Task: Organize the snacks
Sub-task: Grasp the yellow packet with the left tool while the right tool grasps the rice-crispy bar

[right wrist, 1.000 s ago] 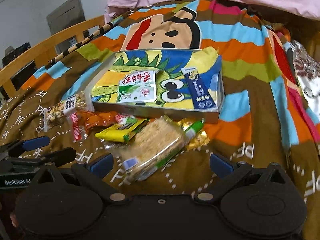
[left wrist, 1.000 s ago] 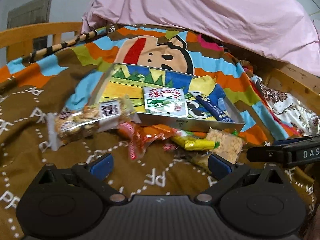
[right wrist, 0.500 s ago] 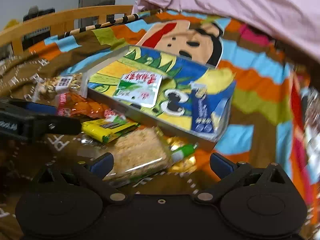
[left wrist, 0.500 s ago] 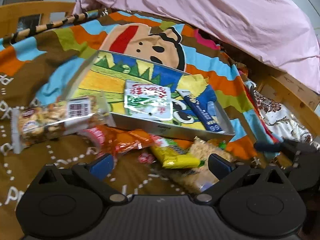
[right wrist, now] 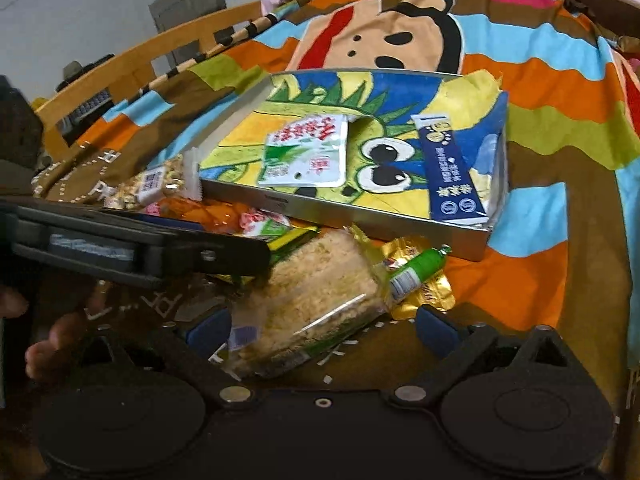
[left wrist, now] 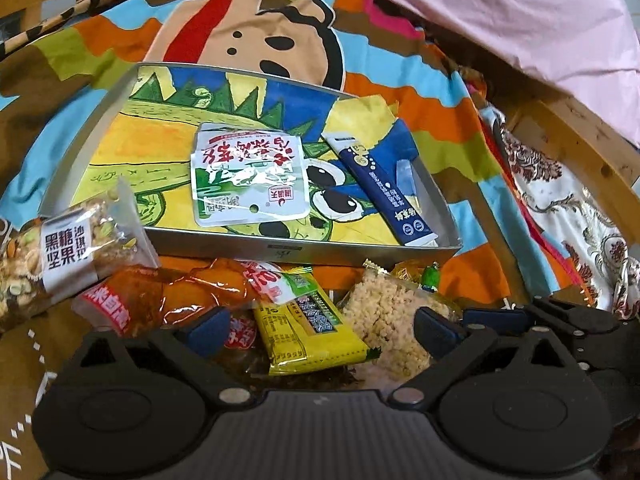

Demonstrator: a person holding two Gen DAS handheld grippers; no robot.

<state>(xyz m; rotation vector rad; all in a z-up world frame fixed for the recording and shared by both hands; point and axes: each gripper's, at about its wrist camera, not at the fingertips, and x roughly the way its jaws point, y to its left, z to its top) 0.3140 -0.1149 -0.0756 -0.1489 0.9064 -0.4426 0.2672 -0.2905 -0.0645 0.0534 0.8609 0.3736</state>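
Left gripper point(left wrist: 320, 330) was spread wide, yellow packet point(left wrist: 312, 334) between its jaws; right gripper point(right wrist: 322, 330), likewise agape, flanked rice cracker pack point(right wrist: 316, 304).

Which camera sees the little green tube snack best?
The right wrist view. There the green tube lies in full sight on a gold wrapper, beside the rice cracker pack. The left wrist view shows only its green tip poking up behind that pack.
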